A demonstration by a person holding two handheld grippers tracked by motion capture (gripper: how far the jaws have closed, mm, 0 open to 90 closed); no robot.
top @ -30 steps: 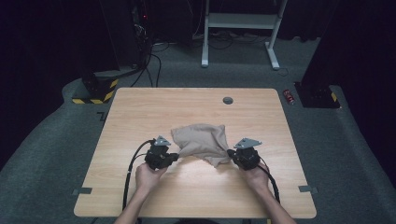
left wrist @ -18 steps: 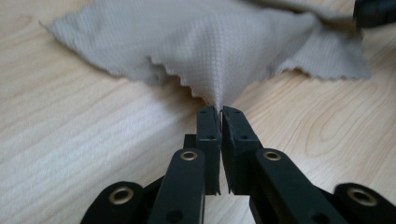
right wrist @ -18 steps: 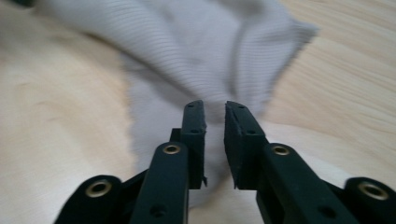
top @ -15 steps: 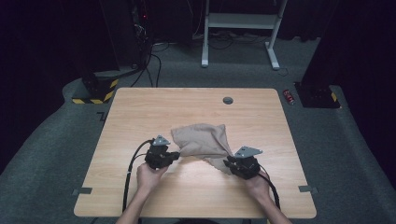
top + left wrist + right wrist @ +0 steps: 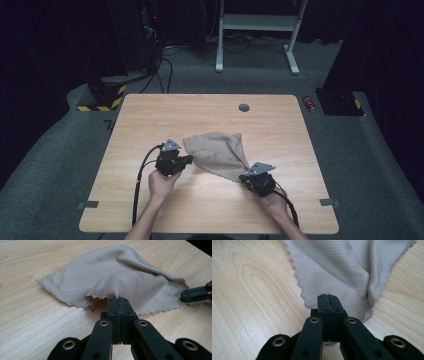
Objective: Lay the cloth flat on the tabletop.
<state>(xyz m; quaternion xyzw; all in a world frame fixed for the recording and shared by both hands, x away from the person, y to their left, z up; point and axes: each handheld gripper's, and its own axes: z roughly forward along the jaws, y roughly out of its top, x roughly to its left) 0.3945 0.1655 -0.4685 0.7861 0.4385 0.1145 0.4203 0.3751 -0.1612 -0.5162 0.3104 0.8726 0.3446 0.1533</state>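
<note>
Wooden table (image 5: pixel 210 112), grey carpet (image 5: pixel 55 165), perhaps dim.

The cloth (image 5: pixel 218 152) lies on the table (image 5: pixel 150 115), between both hand-held grippers.

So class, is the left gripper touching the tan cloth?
Touching. The left gripper view shows the left gripper fingers shut on the tan cloth edge.

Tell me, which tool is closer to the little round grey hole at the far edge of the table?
Left. The left tool sits nearer the hole, at the cloth's left corner; the right tool is lower down, nearer the person.
</note>
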